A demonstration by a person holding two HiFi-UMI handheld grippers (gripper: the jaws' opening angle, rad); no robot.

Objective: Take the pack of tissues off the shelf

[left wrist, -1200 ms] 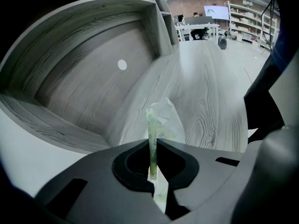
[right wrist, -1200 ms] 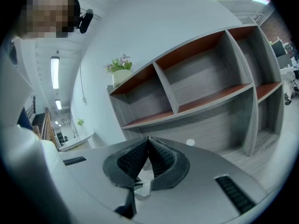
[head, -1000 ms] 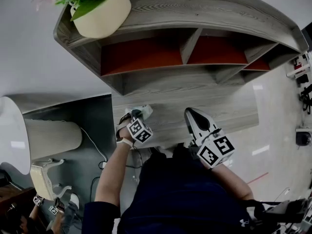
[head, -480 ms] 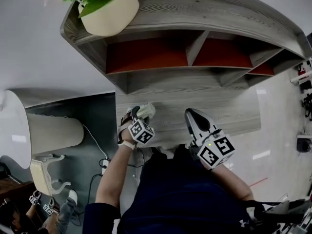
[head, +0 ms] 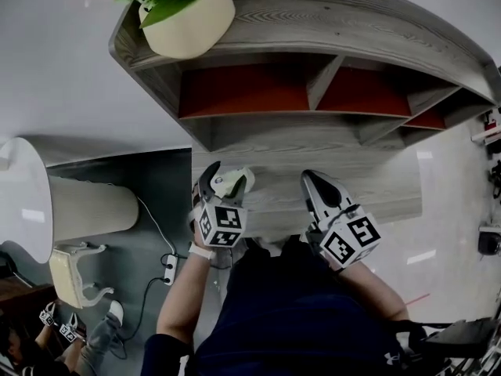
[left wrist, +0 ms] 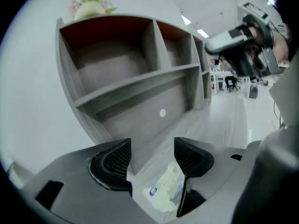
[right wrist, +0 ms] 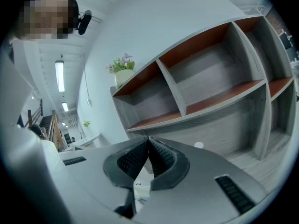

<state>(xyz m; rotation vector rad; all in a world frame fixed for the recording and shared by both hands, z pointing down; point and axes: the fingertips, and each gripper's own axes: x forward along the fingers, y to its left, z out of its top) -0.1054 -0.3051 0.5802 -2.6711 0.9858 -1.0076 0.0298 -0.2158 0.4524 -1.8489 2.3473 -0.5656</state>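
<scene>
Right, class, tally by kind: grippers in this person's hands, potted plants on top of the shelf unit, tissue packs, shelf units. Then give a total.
grippers: 2 (left gripper, right gripper)
pack of tissues: 1
potted plant: 1
shelf unit: 1
total: 5

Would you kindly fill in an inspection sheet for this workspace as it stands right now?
Surface: grey wood-grain top under the shelf.
Job's things: pack of tissues lies on the top, off the shelf; nothing seen in its compartments.
Clutter: potted plant on the shelf's top.
Grippers: left gripper above the pack, jaws apart and just been opening, pack visible through the gap, not gripped; right gripper jaws together, nothing between.
Cables: power strip with its cable on the floor at left.
Surroundings: pale chair at left; white wall behind the shelf.
</scene>
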